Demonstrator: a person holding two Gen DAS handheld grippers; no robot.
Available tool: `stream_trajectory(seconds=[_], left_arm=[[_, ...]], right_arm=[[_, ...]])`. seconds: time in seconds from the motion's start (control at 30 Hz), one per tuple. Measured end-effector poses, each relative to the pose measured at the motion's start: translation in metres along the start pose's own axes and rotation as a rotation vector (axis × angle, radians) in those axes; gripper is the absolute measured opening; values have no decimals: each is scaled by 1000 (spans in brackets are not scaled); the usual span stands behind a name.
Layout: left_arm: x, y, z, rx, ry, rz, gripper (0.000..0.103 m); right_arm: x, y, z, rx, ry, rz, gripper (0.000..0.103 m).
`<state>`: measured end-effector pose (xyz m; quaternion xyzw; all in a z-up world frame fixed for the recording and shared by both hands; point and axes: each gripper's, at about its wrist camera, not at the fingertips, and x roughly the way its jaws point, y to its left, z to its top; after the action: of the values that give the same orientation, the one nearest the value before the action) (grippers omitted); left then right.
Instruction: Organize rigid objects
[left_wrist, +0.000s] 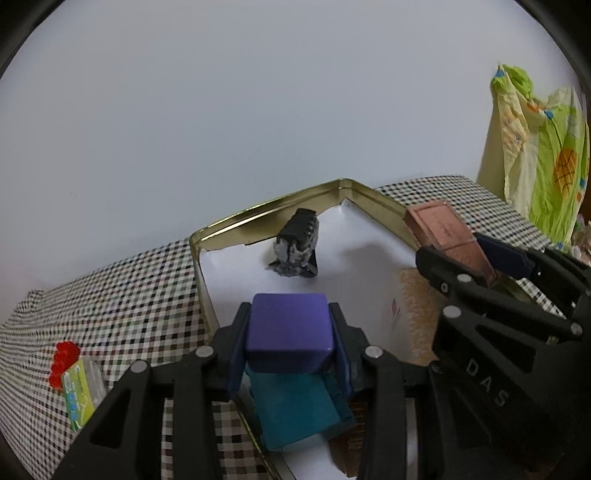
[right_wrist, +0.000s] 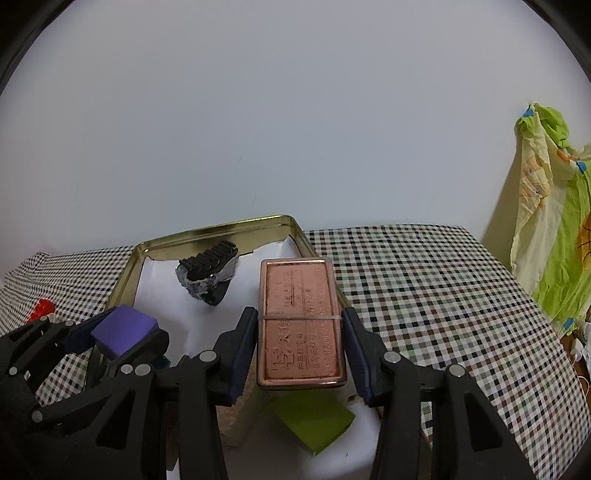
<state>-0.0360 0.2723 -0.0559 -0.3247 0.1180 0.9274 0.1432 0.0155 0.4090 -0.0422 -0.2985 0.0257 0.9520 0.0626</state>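
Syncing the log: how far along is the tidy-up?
Done: black hair clip lies in the gold tin. In hand: left gripper holds the purple block, right gripper the copper case, both above the tin. Left: red item on the cloth.

The letters "DAS" stand in raised black on the frame of the right gripper (left_wrist: 476, 254), seen from the left wrist view. The copper-coloured tin (right_wrist: 301, 321) bears embossed Chinese characters and a logo on its lid, too faint to read. A small green-and-white packet (left_wrist: 79, 395) near the checked tablecloth's (right_wrist: 424, 295) left edge carries blurred, unreadable print.
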Motion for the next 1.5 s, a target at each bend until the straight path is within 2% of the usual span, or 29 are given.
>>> stream_trajectory(seconds=[0.17,0.2,0.23,0.27,0.33,0.37,0.4,0.43,0.47,0.53,1.5], left_arm=[[2,1,0,1,5,0,39],[3,2,0,4,17,7,42],[4,3,0,3,25,13,48],[5,4,-1,-4,31,21,65],[0,7,0,-23,2,3,82],[-3,7,0,-28,-10,18,92],[-6,7,0,-31,-29,33,99],[-9,7,0,-33,-47,39,101],[-10,7,-1,-36,-61,36,102],[-10,8,-1,-44,-63,30,102],[-12,10,0,-56,-59,25,102]], right_arm=[[3,-1,-1,17,14,11,49],[3,-1,-1,15,15,12,49],[3,0,-1,12,19,16,49],[3,0,-1,13,23,17,50],[2,-1,-1,27,19,18,50],[1,-2,-1,34,15,19,53],[0,-4,-1,45,11,27,57],[-1,-7,-1,60,3,29,65],[-3,-10,-1,75,-7,22,72],[-5,-13,-2,91,-18,21,76],[-3,-13,-3,112,-18,15,76]])
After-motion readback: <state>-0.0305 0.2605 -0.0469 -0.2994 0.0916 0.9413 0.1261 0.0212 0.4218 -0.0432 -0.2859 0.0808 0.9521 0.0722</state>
